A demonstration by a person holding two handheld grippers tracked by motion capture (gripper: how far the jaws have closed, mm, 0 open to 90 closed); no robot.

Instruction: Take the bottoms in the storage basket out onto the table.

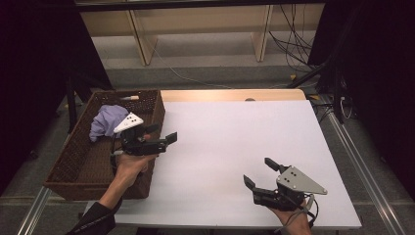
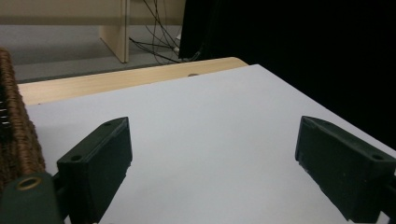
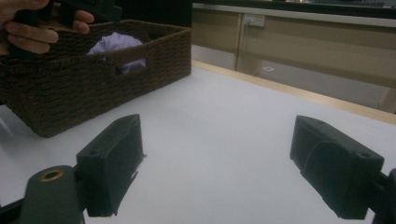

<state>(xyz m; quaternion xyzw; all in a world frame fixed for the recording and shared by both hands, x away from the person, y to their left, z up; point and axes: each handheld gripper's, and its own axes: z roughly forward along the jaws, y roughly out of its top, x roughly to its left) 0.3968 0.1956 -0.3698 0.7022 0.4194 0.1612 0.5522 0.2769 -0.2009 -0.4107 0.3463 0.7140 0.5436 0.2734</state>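
left tool [image 1: 164, 138] beside cloth [image 1: 107, 120] in basket [image 1: 78, 166]

Grey floor [image 1: 195, 54] beyond the white table [image 1: 244, 147] — pale wooden furniture legs [image 1: 139, 41] standing on it, black cables [image 1: 293, 44] trailing at the right. Black drapes [image 1: 372, 73] down both sides. Wood-panelled wall [image 3: 299, 42] with a socket [image 3: 254, 19] — dim, even light.

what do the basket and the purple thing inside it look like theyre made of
The basket looks like woven wicker or twisted rope, dark brown and matte: its walls show a coarse braided weave. The purple thing looks like soft cloth, pale lilac and matte: it lies crumpled in loose folds. The exact fibre can't be told.
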